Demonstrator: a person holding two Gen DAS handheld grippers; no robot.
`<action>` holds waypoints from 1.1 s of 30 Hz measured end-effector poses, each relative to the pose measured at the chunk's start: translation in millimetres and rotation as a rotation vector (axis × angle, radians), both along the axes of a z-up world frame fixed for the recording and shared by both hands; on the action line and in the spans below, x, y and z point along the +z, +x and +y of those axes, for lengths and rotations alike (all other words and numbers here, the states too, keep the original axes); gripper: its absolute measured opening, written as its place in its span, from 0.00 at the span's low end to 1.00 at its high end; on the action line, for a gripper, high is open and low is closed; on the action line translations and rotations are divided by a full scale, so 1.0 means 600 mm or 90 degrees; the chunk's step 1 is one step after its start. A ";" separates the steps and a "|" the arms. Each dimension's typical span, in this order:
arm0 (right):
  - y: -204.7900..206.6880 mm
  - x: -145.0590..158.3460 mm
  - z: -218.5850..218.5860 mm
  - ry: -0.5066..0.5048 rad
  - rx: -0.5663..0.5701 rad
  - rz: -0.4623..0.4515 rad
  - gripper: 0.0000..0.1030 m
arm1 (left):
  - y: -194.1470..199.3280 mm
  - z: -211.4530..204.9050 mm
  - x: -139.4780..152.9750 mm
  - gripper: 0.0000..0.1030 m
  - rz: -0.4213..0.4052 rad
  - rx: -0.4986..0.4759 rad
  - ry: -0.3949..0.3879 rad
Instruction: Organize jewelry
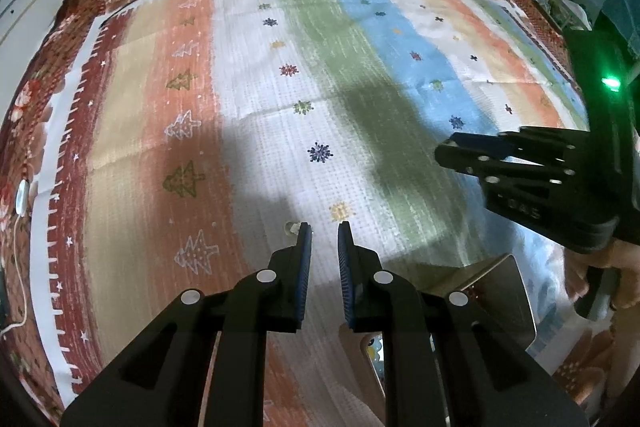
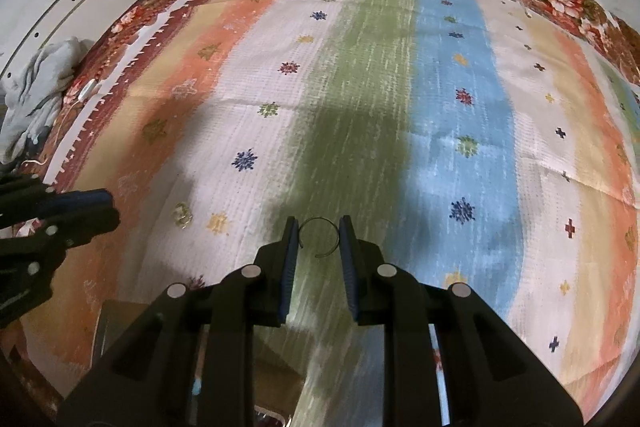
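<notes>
Centrally, right tool (image 2: 319, 233), partly open, brackets a thin wire ring (image 2: 318, 237); left tool (image 1: 324, 233), partly open, holds nothing above the striped cloth (image 1: 248, 87).

Small pale item (image 1: 291, 227) at left gripper's (image 1: 324, 233) fingertip: too small to identify. Metal box (image 1: 508, 291) half hidden behind the fingers. Ring (image 2: 319, 237) is thin; contact with right gripper's (image 2: 319, 227) pads unclear.
</notes>
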State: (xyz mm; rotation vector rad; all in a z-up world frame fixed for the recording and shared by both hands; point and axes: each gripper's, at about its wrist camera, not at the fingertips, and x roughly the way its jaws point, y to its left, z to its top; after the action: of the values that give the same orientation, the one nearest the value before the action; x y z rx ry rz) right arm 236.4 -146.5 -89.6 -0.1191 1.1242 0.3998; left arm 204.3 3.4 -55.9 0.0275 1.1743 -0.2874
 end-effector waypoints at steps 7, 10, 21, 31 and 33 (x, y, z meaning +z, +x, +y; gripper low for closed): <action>-0.008 0.006 0.002 0.008 0.006 -0.002 0.21 | 0.008 0.001 -0.020 0.13 0.017 0.002 0.013; -0.005 0.003 0.004 0.008 0.008 0.000 0.21 | 0.013 -0.001 -0.027 0.13 0.024 0.001 0.019; 0.002 -0.006 0.012 0.012 0.020 0.009 0.21 | 0.030 -0.012 -0.062 0.22 0.055 -0.012 0.042; 0.006 -0.011 0.014 0.013 0.024 0.013 0.21 | 0.039 -0.013 -0.088 0.39 0.074 -0.011 0.060; 0.006 -0.014 0.015 0.013 0.026 0.015 0.21 | 0.042 -0.014 -0.093 0.40 0.077 -0.010 0.063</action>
State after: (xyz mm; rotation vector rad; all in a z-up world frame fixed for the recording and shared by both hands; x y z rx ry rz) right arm 240.1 -137.4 -97.8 -0.1205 1.1415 0.4500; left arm 229.5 -5.0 -111.7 0.1075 1.3075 -0.2480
